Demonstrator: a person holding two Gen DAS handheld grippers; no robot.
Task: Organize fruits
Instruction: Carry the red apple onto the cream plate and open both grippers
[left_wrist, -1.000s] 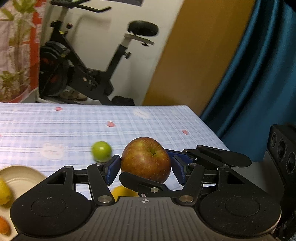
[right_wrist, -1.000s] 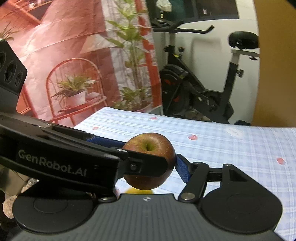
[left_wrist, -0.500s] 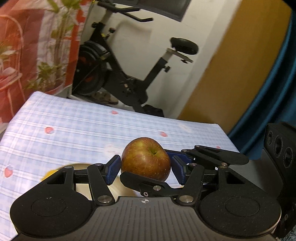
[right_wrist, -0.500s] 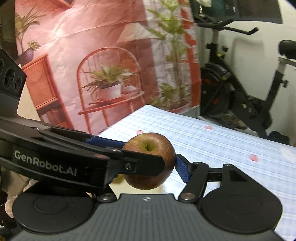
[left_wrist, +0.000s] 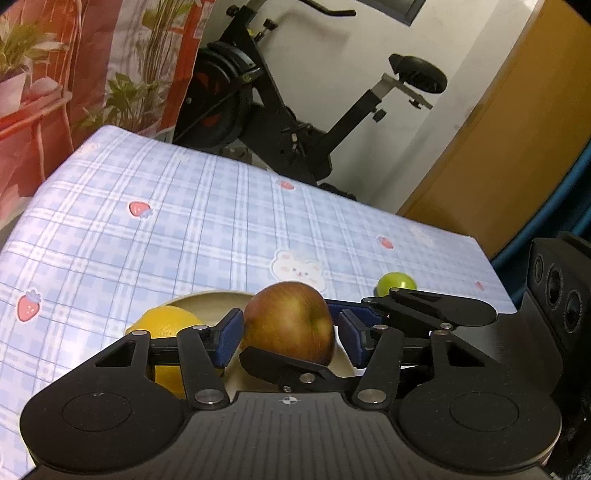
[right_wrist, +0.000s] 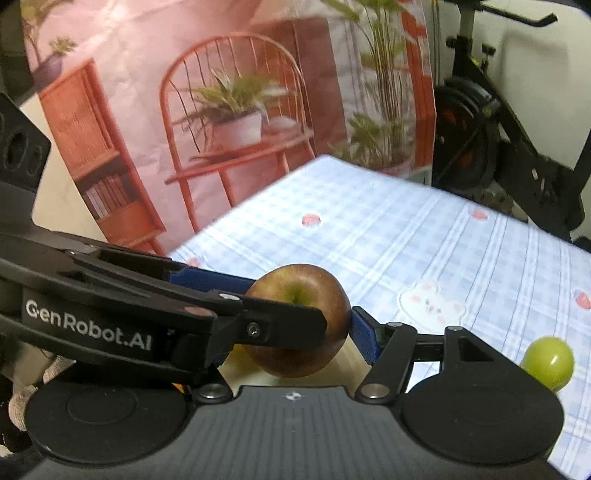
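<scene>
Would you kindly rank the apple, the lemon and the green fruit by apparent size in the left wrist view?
1. apple, though it sits nearest the camera.
2. lemon, partly hidden, so its rank against the apple is unsure.
3. green fruit, clearly smallest, also farthest.

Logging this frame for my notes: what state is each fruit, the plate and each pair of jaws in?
apple: held off the table over the plate, stem dimple up, gripped by both grippers
lemon: resting on the plate
green fruit: loose on the tablecloth, off the plate
plate: holding the lemon
left gripper: jaws shut on the apple
right gripper: jaws shut on the apple
</scene>
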